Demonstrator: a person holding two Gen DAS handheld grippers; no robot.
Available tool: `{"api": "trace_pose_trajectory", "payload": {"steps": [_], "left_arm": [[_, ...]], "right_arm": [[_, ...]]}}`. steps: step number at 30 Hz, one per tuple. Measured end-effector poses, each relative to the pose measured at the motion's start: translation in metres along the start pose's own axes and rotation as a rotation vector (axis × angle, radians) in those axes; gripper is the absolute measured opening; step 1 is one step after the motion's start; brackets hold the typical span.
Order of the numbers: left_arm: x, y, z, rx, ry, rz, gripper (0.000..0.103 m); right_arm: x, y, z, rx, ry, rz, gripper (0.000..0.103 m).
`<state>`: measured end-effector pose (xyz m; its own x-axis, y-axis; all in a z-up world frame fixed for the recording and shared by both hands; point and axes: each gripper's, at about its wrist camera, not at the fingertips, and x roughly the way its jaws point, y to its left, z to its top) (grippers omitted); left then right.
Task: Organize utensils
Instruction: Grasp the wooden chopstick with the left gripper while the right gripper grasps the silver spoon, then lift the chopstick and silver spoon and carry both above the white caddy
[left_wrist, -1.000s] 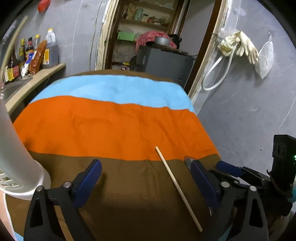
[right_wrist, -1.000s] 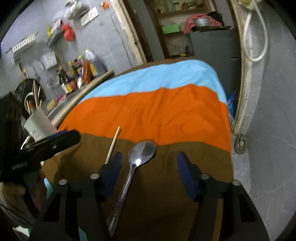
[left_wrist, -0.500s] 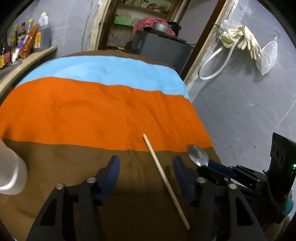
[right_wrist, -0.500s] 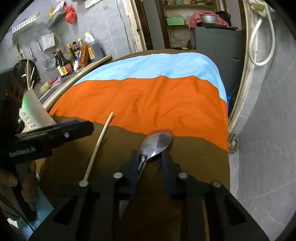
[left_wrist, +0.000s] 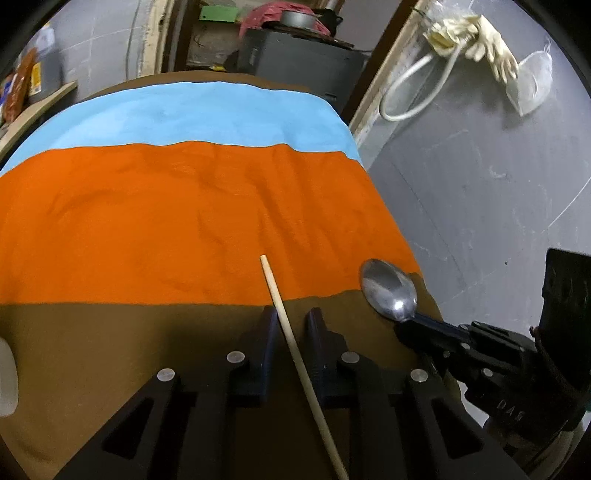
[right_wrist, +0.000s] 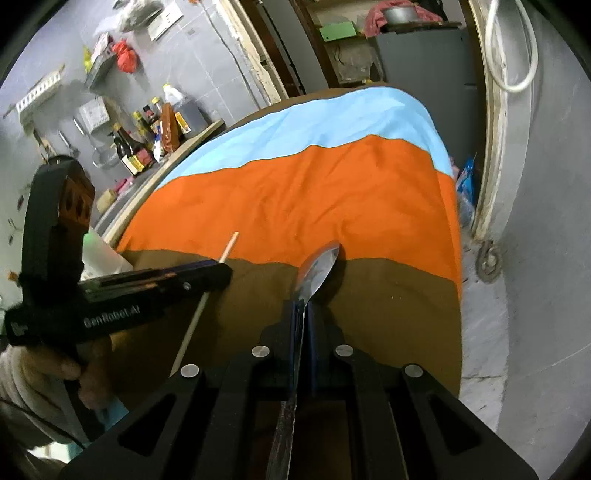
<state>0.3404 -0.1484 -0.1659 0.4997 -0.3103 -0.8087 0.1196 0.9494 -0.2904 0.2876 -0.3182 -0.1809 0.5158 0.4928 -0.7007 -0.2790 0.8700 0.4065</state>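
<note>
Both claws grip something over the striped cloth (left_wrist: 207, 221): the right claw (right_wrist: 303, 314) is clenched on a shiny metal spoon (right_wrist: 317, 271), bowl jutting ahead, while the left claw (left_wrist: 290, 325) is closing around a pale wooden chopstick (left_wrist: 280, 306) running between its pads.

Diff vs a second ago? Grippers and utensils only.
Both grippers advanced and narrowed from wide open. The right gripper is now shut on the spoon at its neck. The left gripper straddles the chopstick, jaws closing, small gaps still visible. Spoon and chopstick lie where they were on the striped cloth.
</note>
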Motion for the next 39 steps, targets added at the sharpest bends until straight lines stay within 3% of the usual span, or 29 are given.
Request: {"api": "trace_pose_trajectory", "payload": {"steps": [2,9,13,17,30,39], "left_arm": [[0.001,0.000,0.001,-0.002,0.006,0.005,0.009],[-0.003,0.008,0.002,-0.055,0.017,-0.030,0.005],[-0.014,0.012,-0.006,-0.086,0.011,-0.061,0.005],[-0.037,0.014,-0.010,-0.093,-0.038,-0.084,0.005],[-0.147,0.048,-0.009,-0.137,-0.352,-0.101,0.005],[-0.216,0.093,-0.006,-0.177,-0.489,-0.081,0.005]], "right_arm": [[0.004,-0.004,0.003,0.014,0.008,0.020,0.006],[0.017,-0.008,0.011,0.052,0.055,0.071,0.006],[0.021,-0.001,0.013,0.029,0.078,0.039,0.006],[0.015,0.012,0.017,-0.006,0.047,0.023,0.002],[-0.037,0.099,0.035,-0.105,-0.276,0.103,0.002],[-0.061,0.191,0.058,-0.191,-0.460,0.157,0.002]]}}
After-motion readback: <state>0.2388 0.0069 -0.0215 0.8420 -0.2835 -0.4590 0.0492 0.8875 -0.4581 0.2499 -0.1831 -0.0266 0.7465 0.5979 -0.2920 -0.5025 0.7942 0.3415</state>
